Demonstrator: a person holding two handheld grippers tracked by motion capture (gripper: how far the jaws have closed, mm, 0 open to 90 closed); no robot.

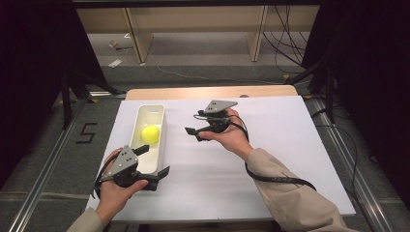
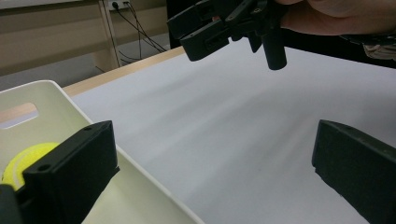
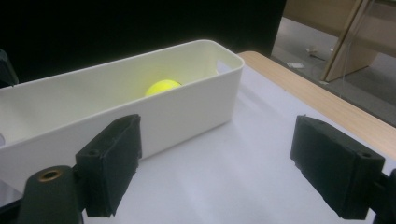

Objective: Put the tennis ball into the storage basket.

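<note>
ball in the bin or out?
In. The yellow ball sits inside the white bin, near its middle in the high view; the right gripper view shows its top above the near wall. Neither gripper touches it.

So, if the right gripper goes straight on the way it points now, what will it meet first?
Probably the long side wall of the white bin. The right gripper, with its fingers open and nothing between them, faces that wall across bare white table. The yellow ball lies behind it, inside the bin.
</note>
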